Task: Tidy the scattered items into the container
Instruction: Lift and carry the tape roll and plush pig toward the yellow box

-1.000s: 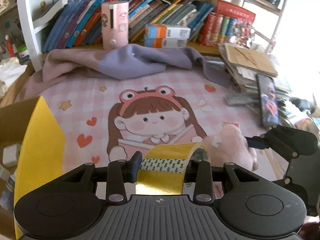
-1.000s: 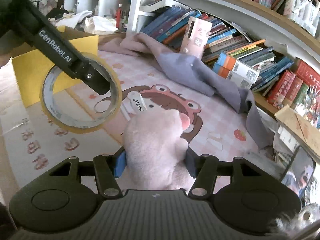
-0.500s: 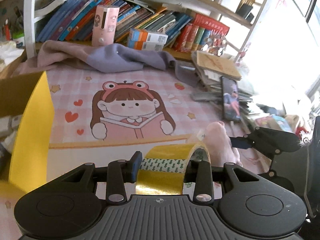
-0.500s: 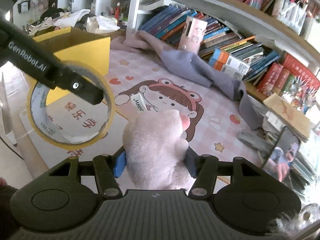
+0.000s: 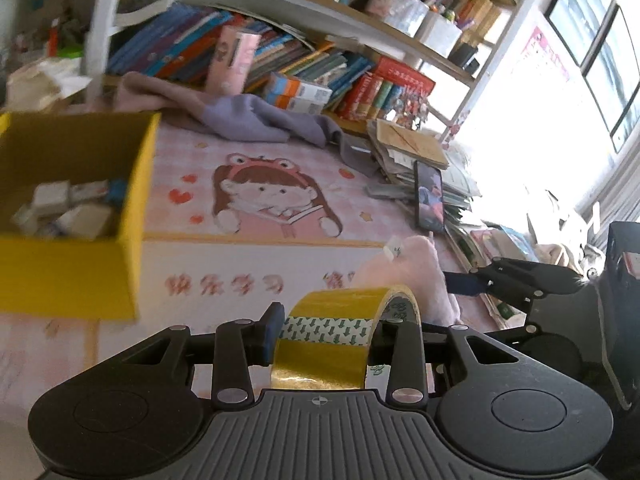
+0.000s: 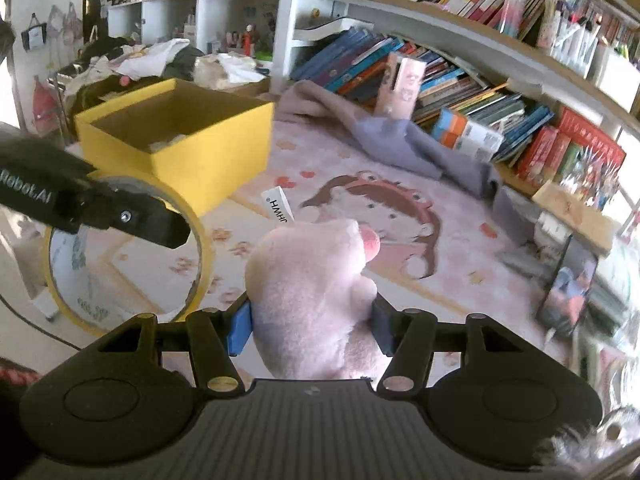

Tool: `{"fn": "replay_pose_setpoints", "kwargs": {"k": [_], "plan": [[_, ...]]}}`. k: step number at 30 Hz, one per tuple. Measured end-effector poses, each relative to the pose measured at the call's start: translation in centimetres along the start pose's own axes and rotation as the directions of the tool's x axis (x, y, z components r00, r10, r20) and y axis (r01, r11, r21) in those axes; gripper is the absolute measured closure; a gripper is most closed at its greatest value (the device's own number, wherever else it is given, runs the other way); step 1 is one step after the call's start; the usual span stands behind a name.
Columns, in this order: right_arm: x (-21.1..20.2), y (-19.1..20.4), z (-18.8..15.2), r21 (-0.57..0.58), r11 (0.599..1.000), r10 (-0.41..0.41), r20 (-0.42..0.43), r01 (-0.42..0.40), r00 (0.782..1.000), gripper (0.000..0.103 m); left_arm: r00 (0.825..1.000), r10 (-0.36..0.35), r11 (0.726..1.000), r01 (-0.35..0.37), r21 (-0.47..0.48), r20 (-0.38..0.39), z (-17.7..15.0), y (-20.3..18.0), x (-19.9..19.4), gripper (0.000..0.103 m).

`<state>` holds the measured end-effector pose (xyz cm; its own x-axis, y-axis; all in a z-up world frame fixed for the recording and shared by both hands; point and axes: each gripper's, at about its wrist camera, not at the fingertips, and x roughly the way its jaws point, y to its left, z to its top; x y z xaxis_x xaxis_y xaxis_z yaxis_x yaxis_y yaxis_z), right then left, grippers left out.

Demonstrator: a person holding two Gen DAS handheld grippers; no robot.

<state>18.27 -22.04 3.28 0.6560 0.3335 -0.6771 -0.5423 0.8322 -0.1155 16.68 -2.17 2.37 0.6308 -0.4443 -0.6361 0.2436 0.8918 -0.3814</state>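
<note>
Pink cartoon mat (image 5: 256,168) fronts crowded bookshelves (image 6: 460,80), yellow box (image 6: 176,140) aside.

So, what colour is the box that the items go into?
The box is yellow outside, with plain brown cardboard inside. The right wrist view shows it best.

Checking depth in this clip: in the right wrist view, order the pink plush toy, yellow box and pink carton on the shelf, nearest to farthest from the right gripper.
1. Pink plush toy, between the right gripper fingers.
2. Yellow box, left, mid-distance.
3. Pink carton, upright against the books, farthest.
</note>
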Motion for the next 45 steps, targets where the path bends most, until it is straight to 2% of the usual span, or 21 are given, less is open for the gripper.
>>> {"fn": "replay_pose_setpoints", "kwargs": {"k": [8,12,21,31,38,45], "plan": [[-2.1,8.2,-1.2,-0.010,0.999,0.036,-0.003,-0.036,0.999,0.047,0.999,0.032,0.999,-0.031,-0.045,0.013,-4.1,3.7,-5.3,0.067],[-2.9,11.1,-1.6,-0.011,0.999,0.042,-0.002,-0.042,0.999,0.047,0.999,0.031,0.998,-0.030,-0.060,0.024,-5.4,4.9,-7.3,0.067],[-4.1,15.0,-1.2,-0.030,0.998,0.056,0.012,-0.055,0.998,0.047,0.997,0.033,0.998,-0.028,-0.063,0.067,-6.9,6.4,-10.7,0.067],[-3.5,18.2,0.3,-0.091,0.990,0.111,0.018,-0.109,0.994,0.047,0.988,0.100,0.988,-0.084,-0.131,0.116,-7.7,9.3,-14.1,0.067],[-2.5,18.4,2.9,-0.107,0.984,0.146,0.051,-0.140,0.988,0.047,0.975,0.142,0.980,-0.115,-0.161,0.173,-5.7,11.3,-15.5,0.067],[-0.8,17.1,7.4,-0.109,0.985,0.152,0.153,-0.136,0.976,0.047,0.940,0.185,0.981,-0.159,-0.113,0.285,-0.5,12.6,-16.0,0.067]]}}
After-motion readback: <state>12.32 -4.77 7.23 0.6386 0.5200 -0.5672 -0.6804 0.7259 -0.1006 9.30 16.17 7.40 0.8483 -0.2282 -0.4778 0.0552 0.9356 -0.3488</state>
